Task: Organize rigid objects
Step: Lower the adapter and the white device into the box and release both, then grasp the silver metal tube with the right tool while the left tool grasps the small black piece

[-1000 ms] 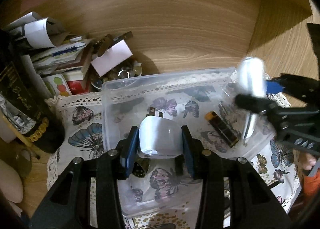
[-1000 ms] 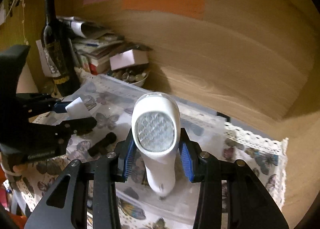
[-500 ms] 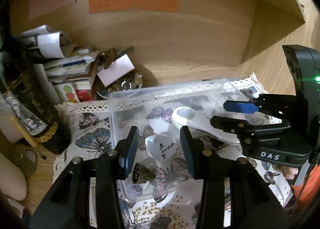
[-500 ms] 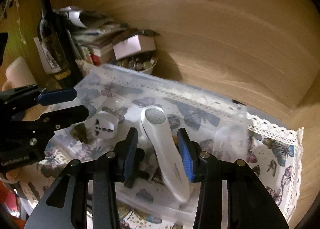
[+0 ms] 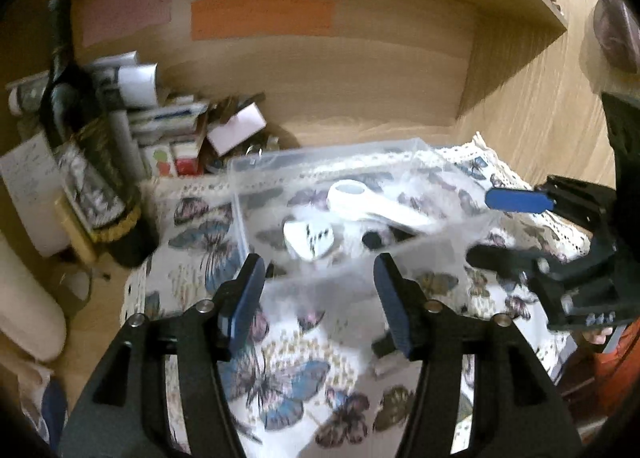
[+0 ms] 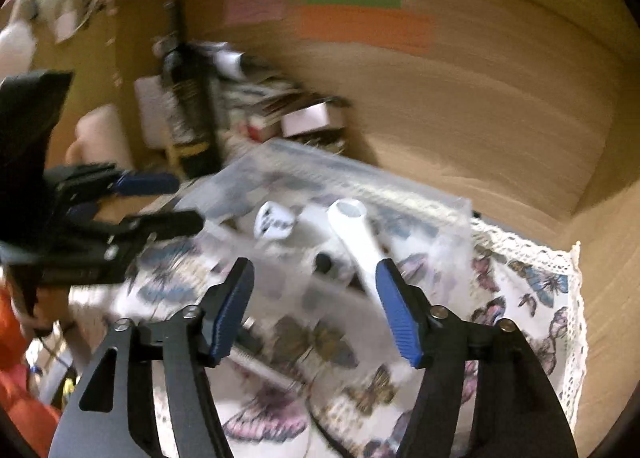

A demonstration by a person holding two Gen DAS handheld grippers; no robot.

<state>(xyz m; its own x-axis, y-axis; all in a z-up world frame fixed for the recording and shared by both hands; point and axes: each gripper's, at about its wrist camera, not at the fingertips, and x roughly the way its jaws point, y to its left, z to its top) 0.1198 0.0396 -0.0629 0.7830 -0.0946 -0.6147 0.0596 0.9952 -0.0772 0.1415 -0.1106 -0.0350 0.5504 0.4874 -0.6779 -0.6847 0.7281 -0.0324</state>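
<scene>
A clear plastic bin stands on the butterfly cloth. Inside it lie a white travel adapter, a white handheld device with a round head and a small black item. My left gripper is open and empty, in front of the bin's near wall. My right gripper is open and empty, also just before the bin; it shows at the right of the left wrist view.
A dark wine bottle stands at the left by a pile of papers and small boxes. A bowl of small metal parts sits behind the bin. Wooden walls close the back and right. The butterfly cloth covers the surface.
Both grippers let go of their objects, the adapter and the white device, into the bin, opened wider and pulled back away from it.
</scene>
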